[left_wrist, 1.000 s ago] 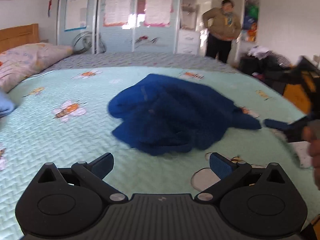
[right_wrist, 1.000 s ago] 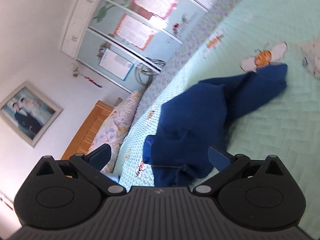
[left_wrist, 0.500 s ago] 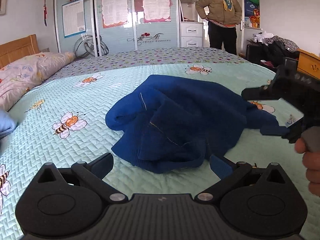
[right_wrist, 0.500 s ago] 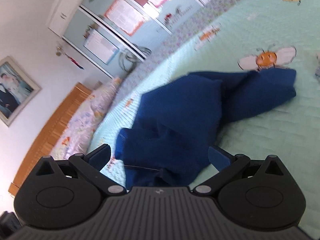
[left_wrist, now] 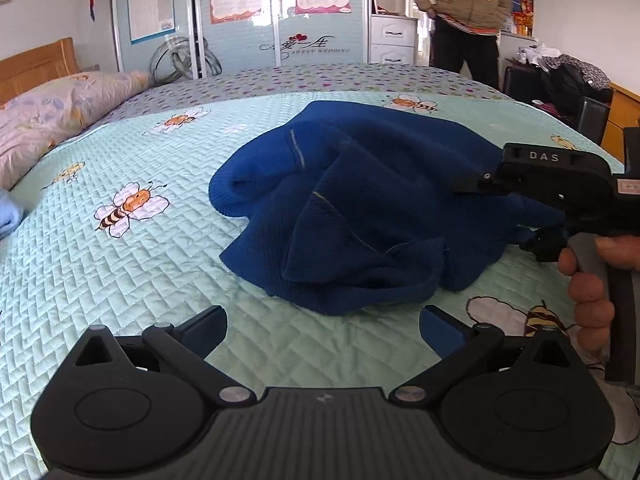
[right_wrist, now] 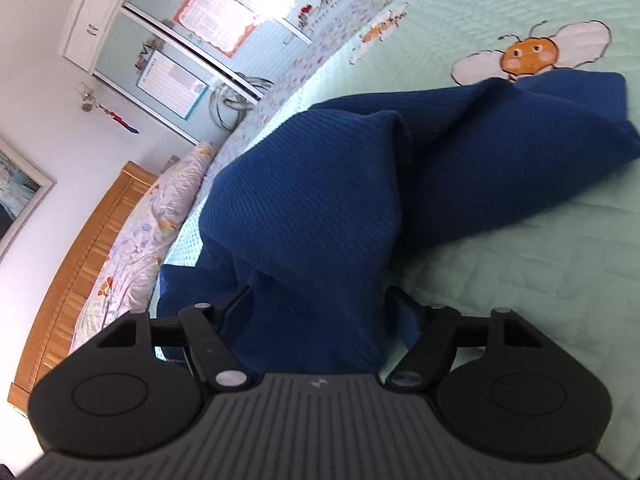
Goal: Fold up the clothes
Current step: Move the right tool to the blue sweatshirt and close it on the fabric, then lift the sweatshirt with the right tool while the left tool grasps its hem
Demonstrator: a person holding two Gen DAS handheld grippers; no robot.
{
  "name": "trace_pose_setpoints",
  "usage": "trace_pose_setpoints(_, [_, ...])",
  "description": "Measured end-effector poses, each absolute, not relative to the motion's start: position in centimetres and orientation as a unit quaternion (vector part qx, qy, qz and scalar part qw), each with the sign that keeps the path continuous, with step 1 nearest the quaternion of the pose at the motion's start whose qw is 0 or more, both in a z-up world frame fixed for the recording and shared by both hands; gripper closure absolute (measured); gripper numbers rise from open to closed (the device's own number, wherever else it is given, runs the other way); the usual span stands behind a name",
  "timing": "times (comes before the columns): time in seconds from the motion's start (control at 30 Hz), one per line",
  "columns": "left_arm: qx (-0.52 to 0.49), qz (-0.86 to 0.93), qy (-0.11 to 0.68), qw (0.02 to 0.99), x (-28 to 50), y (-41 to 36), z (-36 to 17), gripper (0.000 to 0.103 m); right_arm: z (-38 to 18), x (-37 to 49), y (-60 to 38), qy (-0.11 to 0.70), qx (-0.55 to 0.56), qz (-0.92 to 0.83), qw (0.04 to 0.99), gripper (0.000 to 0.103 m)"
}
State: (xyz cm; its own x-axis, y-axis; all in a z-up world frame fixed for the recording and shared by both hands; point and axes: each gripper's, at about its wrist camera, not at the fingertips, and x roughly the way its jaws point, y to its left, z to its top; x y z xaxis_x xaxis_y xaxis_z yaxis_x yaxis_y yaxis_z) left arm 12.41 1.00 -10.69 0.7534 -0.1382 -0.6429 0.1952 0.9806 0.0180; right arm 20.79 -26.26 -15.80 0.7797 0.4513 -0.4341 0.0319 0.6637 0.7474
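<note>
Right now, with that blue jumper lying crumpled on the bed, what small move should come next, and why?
Probably let the right gripper finish closing on the fold of the blue jumper that already sits between its fingers, then lift it slightly. The jumper is bunched in a heap on the bedspread, and the left gripper hangs open short of its near edge, so spreading it flat likely comes first.

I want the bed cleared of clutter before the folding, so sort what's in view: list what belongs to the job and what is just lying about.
Belongs to the job:
- blue sweater, crumpled on the bedspread
- left gripper, open
- right gripper, jaws closing with sweater fabric between them

Just lying about:
- floral pillow
- pile of clothes beside the bed
</note>
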Motion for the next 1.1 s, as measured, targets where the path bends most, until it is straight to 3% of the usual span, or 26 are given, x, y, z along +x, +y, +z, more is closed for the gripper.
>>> trace_pose_setpoints(0.03, [0.038, -0.088, 0.340, 0.935, 12.5, 1.1, -10.7, 0.001, -15.8, 20.8, -26.0, 0.305, 0.389, 0.126, 0.860, 0.043])
trace_pose_setpoints(0.1, [0.028, -0.086, 0.341, 0.936, 12.7, 1.4, -10.8, 0.001, -15.2, 20.5, -25.2, 0.306, 0.358, 0.120, 0.874, 0.080])
trace_pose_setpoints(0.17, [0.018, -0.084, 0.339, 0.937, 12.8, 1.8, -10.8, 0.001, -14.5, 20.2, -24.4, 0.304, 0.327, 0.118, 0.887, 0.097])
trace_pose_setpoints(0.43, [0.003, -0.086, 0.325, 0.942, 12.3, 2.5, -10.1, 0.001, -8.0, 18.5, -22.0, 0.224, 0.288, 0.155, 0.918, 0.098])
trace_pose_setpoints(0.63, [0.012, -0.092, 0.299, 0.950, 11.5, 2.5, -9.1, 0.001, -2.9, 19.1, -19.6, 0.207, 0.274, 0.197, 0.919, 0.098])
trace_pose_setpoints(1.1, [0.204, -0.120, 0.210, 0.949, 13.4, -4.6, -9.6, 0.001, -2.1, 20.0, -17.8, 0.246, 0.258, 0.191, 0.915, 0.097])
